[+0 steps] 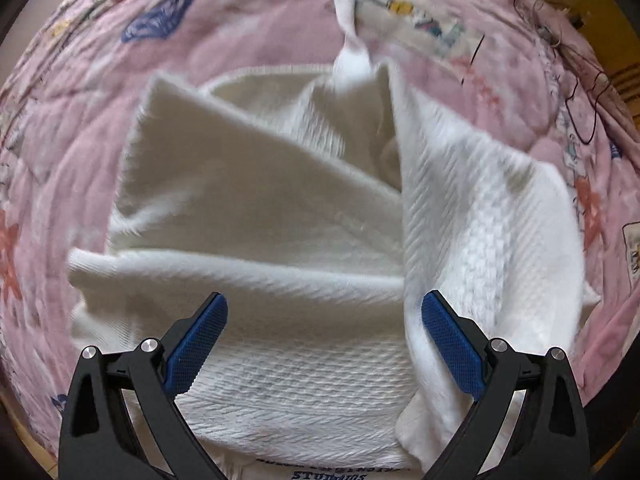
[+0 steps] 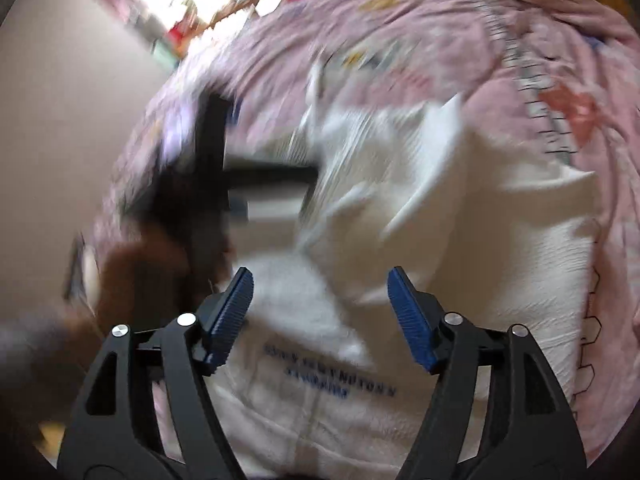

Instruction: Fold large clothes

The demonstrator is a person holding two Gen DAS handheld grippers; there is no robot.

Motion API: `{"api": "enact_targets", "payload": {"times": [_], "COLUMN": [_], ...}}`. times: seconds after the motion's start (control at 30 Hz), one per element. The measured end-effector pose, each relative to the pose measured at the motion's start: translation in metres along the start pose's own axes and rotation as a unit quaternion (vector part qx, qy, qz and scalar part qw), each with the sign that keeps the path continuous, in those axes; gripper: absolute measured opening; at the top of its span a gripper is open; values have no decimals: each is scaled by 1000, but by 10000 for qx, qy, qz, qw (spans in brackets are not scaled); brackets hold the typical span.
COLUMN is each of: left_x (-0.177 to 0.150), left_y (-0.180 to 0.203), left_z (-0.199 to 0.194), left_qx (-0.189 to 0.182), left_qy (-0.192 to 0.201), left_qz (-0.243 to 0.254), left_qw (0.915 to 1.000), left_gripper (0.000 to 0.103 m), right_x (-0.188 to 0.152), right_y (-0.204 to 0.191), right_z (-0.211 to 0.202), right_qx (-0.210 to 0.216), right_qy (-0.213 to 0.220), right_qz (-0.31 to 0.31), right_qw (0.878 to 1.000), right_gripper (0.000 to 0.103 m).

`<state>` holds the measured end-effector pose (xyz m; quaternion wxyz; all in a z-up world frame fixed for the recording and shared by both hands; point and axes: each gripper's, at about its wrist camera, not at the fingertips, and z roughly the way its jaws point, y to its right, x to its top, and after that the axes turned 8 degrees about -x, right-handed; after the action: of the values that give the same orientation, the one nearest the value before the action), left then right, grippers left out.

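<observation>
Left wrist view, from left to right. My landmark is the white garment (image 1: 280, 208), a ribbed knit piece lying in loose, partly made folds on the pink printed quilt (image 1: 80, 128). To the garment's left the quilt shows a dark blue shell print (image 1: 158, 20) up and away from its far-left corner. The garment's left panel lies flat; a ridge of cloth rises through its middle, and a narrow white strip (image 1: 350, 24) runs up from its far edge over the quilt. My left gripper (image 1: 324, 340) points down over the garment's near part, its jaws spread wide; the left pad (image 1: 196, 344) stands clear above the cloth and the right pad (image 1: 452, 344) sits just beside a raised fold, pressing nothing. At the garment's near hem I see a line of blue lettering (image 1: 328, 474), cut off by the frame edge. Beyond the garment's right edge lie tangled dark threads (image 1: 580, 80) on the quilt.

Right wrist view, from left to right; heavy blur. Left of the garment (image 2: 460, 208) I make out a hand (image 2: 132, 280) and a dark frame-like shape (image 2: 208, 168), which I cannot identify. My right gripper (image 2: 320, 316) hangs released over the garment's near part, above its blue lettering (image 2: 328, 376), nothing between the pads. The quilt (image 2: 540, 60) borders the garment's far and right sides.
</observation>
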<state>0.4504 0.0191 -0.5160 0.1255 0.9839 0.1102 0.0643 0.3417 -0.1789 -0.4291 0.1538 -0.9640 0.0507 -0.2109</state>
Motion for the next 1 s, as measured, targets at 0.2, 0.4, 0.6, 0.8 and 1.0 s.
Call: {"api": "enact_targets", "payload": {"times": [0.2, 0.4, 0.6, 0.8, 1.0], "left_x": [-9, 3, 12, 11, 13], "left_y": [-22, -23, -24, -12, -16], "left_z": [11, 29, 45, 38, 14], "left_qx": [-869, -1661, -1323, -683, -422], "left_qy": [-440, -1058, -1047, -753, -399], "left_qz": [-662, -975, -873, -224, 194], "left_qw": [9930, 9756, 9818, 9946, 9981], "left_gripper": [95, 95, 95, 1, 1], "right_x": [43, 38, 15, 4, 15], "right_y": [62, 84, 86, 96, 87], "right_z": [61, 107, 117, 120, 95], "right_qx": [-160, 76, 76, 869, 2035], "right_qy": [-513, -1449, -1511, -1081, -447], "right_qz": [1156, 1789, 1611, 2196, 2277], "right_qw": [9918, 9731, 9753, 9657, 9512], "right_gripper": [72, 72, 61, 16, 7]}}
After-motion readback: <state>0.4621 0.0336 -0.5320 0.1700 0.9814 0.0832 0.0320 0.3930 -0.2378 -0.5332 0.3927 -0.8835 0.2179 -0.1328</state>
